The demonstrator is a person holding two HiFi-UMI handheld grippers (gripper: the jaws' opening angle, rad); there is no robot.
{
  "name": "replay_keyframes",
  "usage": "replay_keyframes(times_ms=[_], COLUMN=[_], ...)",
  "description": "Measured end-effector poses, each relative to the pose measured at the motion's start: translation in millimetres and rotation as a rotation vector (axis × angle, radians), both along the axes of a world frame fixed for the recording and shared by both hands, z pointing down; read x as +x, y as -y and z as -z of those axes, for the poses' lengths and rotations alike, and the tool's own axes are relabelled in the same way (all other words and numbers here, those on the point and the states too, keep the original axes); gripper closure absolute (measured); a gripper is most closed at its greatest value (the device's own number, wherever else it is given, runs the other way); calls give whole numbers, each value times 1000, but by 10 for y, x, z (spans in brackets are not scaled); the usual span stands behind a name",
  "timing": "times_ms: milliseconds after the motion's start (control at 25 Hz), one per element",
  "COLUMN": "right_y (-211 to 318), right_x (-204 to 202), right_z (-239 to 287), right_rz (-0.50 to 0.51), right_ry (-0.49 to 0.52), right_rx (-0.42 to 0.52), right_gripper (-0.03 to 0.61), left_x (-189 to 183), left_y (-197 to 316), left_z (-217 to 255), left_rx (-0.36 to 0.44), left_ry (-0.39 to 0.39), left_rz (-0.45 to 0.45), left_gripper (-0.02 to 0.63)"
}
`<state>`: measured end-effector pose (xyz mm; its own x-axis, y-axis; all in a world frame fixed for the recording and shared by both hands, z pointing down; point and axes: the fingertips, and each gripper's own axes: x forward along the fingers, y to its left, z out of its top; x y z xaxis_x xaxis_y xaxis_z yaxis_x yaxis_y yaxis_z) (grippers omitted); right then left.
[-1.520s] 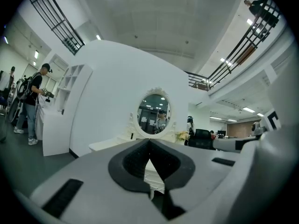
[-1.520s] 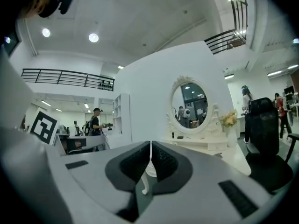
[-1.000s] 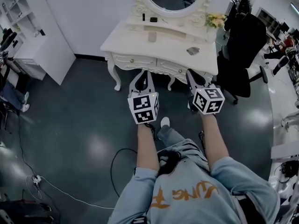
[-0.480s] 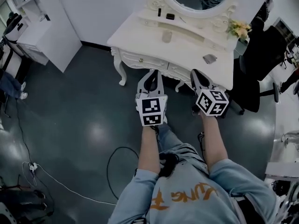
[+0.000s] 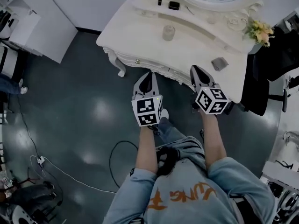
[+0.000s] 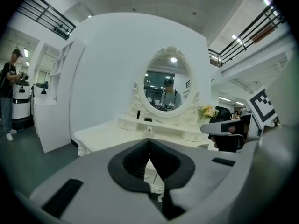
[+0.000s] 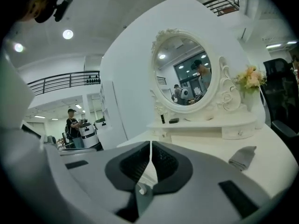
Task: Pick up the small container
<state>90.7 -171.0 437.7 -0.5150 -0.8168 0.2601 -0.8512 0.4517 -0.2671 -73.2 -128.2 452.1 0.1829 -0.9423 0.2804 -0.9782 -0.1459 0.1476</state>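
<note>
The small container (image 5: pixel 168 31), a pale little jar, stands mid-way back on the white dressing table (image 5: pixel 140 36); in the left gripper view the container (image 6: pixel 149 129) shows just above the jaw tips. My left gripper (image 5: pixel 146 76) is shut and empty, held in the air at the table's front edge. My right gripper (image 5: pixel 194 70) is also shut and empty, its tip over the front edge near a grey folded cloth (image 5: pixel 219 63). The left gripper (image 6: pixel 149 141) and the right gripper (image 7: pixel 150 144) each show their pads closed together.
An oval mirror (image 7: pixel 184 73) rises behind a raised shelf with small black items (image 5: pixel 174 5). Flowers (image 5: pixel 259 31) stand at the table's right end. A black office chair (image 5: pixel 275 64) is to the right, a white cabinet (image 5: pixel 28 27) to the left, a cable (image 5: pixel 112 162) on the floor.
The table has come nearer and lower in the head view. Both grippers now reach its front edge, still shut.
</note>
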Motion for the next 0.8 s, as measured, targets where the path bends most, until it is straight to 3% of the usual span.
replay_keyframes(times_ms=[280,600,800], right_y=[779,1061,1178], right_x=[142,235,58], right_z=[201,-32,-32], right_rz=[-4,-16,31], right_ry=[49,56,-6], right_rx=[48,17,41], right_gripper=[548,548,548], left_x=[176,274,197], left_y=[814,1102,1261], left_z=[269,95,-6], left_rx=[17,-12,-33], left_ry=[36,73,73], left_rz=[-18,-31,-26], left_gripper=[592,592,592])
